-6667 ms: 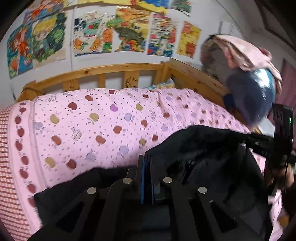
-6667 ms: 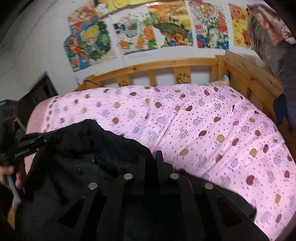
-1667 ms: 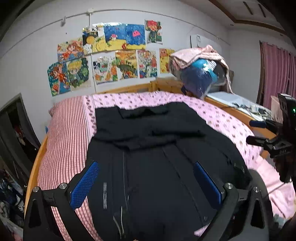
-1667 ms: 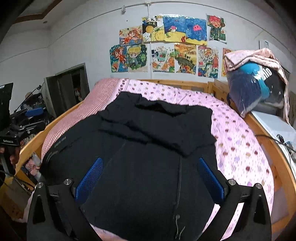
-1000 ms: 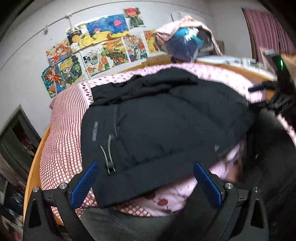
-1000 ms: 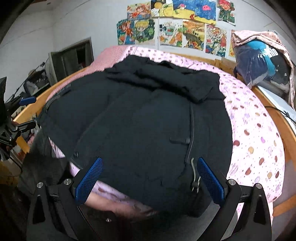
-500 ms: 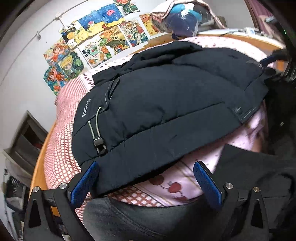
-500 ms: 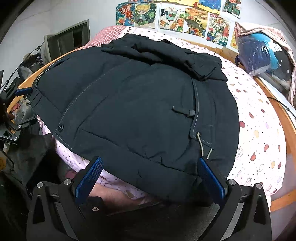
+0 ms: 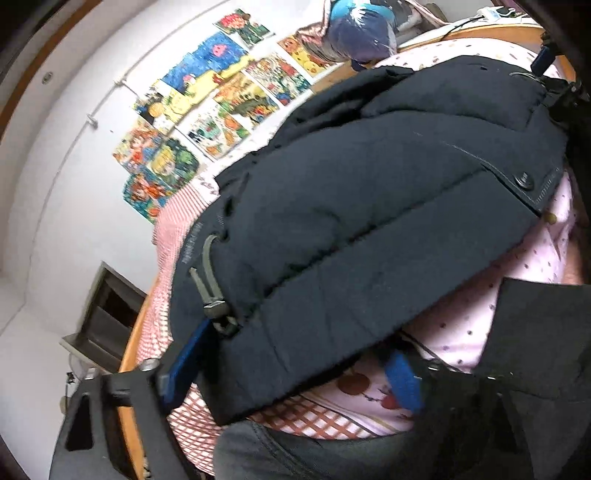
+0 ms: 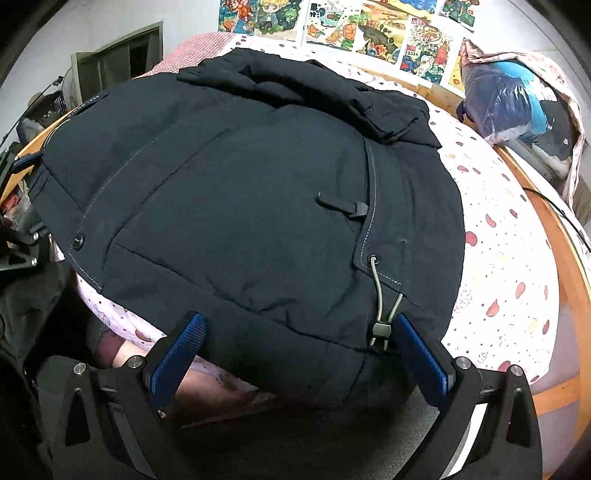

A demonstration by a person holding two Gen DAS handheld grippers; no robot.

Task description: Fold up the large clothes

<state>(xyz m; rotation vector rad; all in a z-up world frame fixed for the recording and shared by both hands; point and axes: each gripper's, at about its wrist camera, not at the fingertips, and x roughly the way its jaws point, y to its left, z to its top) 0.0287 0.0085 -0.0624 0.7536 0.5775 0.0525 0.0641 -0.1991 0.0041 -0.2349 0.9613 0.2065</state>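
Both of my tools have dropped down to the near hem of the black jacket [image 10: 258,206] since half a second ago, when they hung back with the whole hem in front of them. My left tool [image 9: 291,373] now has its blue pads on either side of the hem's left corner, with the padded edge lying between them; the jaws stand fairly wide and I cannot tell whether either pad presses the cloth. My right tool [image 10: 299,354] sits at the hem's right corner, jaws wide apart, with the hem between the two blue pads [image 10: 177,358] and the grey drawcord toggle [image 10: 380,328] just beside the right pad.

As for the jacket, it lies spread flat on the bed [image 10: 509,258], front up, its near hem hanging just over the bed's near edge and its hood folded at the far end toward the wall. Beyond the hood, children's drawings [image 10: 384,29] are stuck to the wall. To the jacket's right, past the pink spotted sheet and the wooden bed rail, a bundle of clothes in a clear bag [image 10: 517,99] sits piled up. At the jacket's left edge the sheet turns to a red check pattern [image 9: 166,236].
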